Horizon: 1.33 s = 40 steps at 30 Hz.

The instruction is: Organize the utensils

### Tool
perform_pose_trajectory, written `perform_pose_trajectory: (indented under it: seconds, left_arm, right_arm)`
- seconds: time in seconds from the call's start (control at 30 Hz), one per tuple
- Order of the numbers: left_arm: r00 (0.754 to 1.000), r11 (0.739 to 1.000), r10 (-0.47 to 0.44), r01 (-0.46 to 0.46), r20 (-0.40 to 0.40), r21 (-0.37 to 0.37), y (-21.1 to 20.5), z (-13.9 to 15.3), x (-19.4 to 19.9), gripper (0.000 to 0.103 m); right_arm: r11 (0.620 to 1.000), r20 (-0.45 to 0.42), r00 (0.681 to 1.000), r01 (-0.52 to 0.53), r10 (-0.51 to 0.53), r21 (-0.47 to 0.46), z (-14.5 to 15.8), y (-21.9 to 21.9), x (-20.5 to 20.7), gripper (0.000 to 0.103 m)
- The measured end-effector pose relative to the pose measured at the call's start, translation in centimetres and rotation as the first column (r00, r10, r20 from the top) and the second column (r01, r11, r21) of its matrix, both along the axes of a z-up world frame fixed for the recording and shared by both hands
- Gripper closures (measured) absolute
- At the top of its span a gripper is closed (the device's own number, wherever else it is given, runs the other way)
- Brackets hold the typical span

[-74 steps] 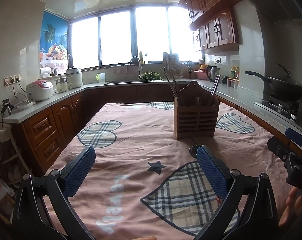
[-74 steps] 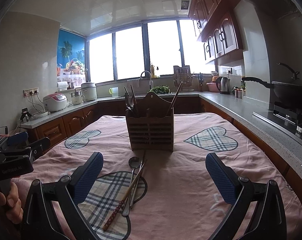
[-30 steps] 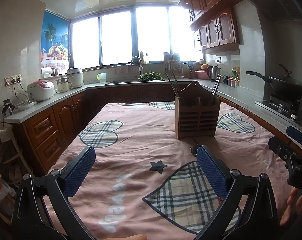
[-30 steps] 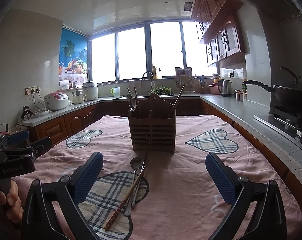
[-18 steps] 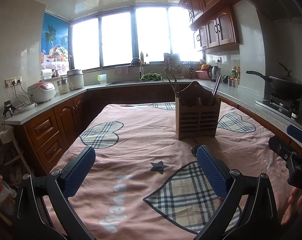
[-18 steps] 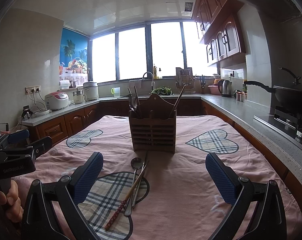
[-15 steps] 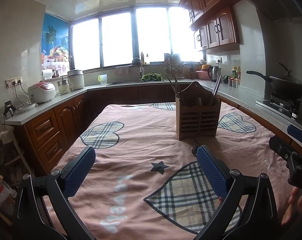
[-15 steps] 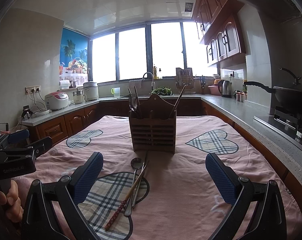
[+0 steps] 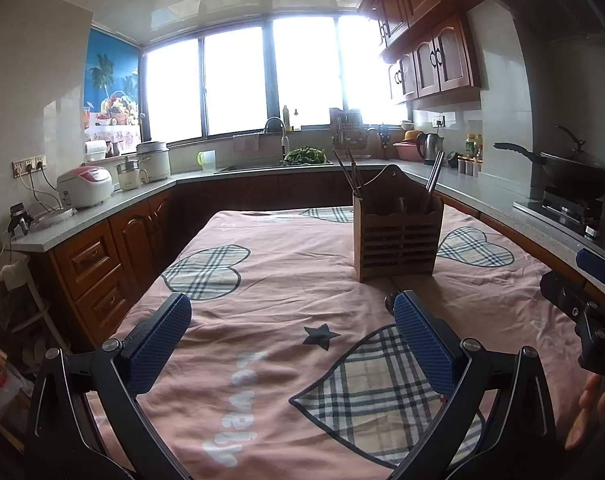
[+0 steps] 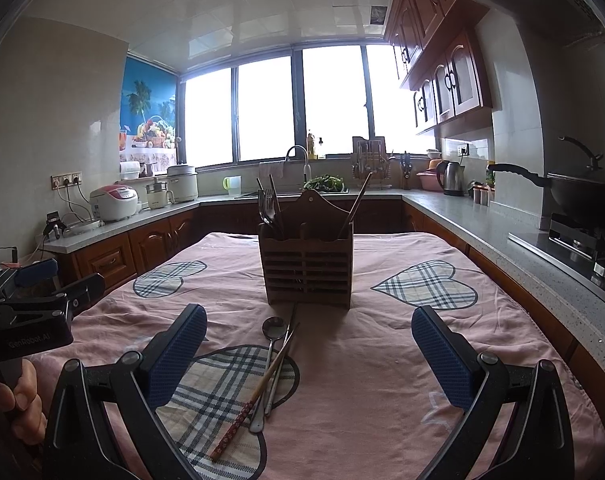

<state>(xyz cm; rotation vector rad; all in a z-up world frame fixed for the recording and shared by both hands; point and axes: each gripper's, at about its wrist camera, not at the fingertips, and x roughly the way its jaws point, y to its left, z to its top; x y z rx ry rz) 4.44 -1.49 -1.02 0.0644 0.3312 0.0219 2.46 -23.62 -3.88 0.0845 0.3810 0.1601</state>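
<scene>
Blue-padded grippers hung apart and empty over the pink cloth, loose utensils lying ahead of the wooden holder.

Blue textured pads of the right gripper (image 10: 308,354) stood wide apart with nothing between them, above a pink tablecloth with plaid hearts (image 10: 382,360); the left gripper (image 9: 292,338) was likewise spread and empty (its right pad hid most of the loose cutlery). Between the right gripper's pads lay a metal spoon (image 10: 268,360), bowl toward the holder, touching a red-patterned wooden chopstick (image 10: 258,392) beside it. Just beyond stood the slatted brown wooden utensil holder (image 10: 308,268), upright, with forks (image 10: 267,208) in its left compartment and a leaning stick in its right.
</scene>
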Motion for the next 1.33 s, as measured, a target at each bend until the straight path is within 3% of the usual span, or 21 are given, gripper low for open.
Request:
perform_pose_trajectory:
  seconds: [0.97,1.33]
  left_arm:
    - [1.0,1.0,-0.008,0.007,-0.016,-0.011,-0.2,0.3,1.0,0.0]
    - [0.999,0.999,-0.029,0.029,-0.02,-0.041,0.0,0.7,2.0,0.0]
  right_arm:
    - [1.0,-0.011,1.0,-0.008,0.008,0.0,0.0,-0.6,1.0,0.0]
    - [1.0,-0.054,0.999,-0.007,0.007,-0.001,-0.5,-0.9,2.6,0.0]
